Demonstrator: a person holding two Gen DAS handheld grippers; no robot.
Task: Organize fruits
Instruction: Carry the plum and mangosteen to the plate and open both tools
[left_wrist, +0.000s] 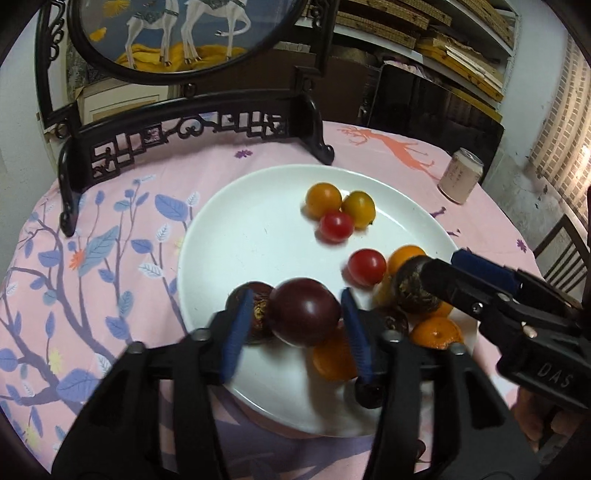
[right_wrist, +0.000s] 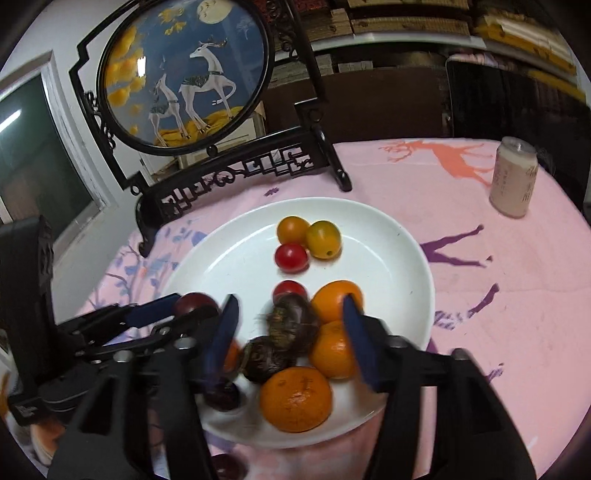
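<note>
A white plate (left_wrist: 229, 229) holds the fruit on a pink tablecloth. My left gripper (left_wrist: 295, 295) is open around a dark purple round fruit (left_wrist: 303, 312) near the plate's front; its blue pads stand clear of the fruit on both sides. My right gripper (right_wrist: 290, 301) is open over a brown water chestnut (right_wrist: 291, 325), with a second one (right_wrist: 264, 360) just below. Mandarins (right_wrist: 295, 400) are clustered on the plate's right side. Two red cherry tomatoes (left_wrist: 336, 226) and two yellow-orange ones (left_wrist: 323, 199) lie further back. The right gripper (left_wrist: 439, 264) also shows in the left wrist view.
A black carved stand (right_wrist: 236, 173) with a round deer painting rises behind the plate. A pale drink can (right_wrist: 513, 177) stands at the back right. A small dark fruit (right_wrist: 221, 397) lies near the plate's front rim. A chair (left_wrist: 565, 251) is beyond the table's right edge.
</note>
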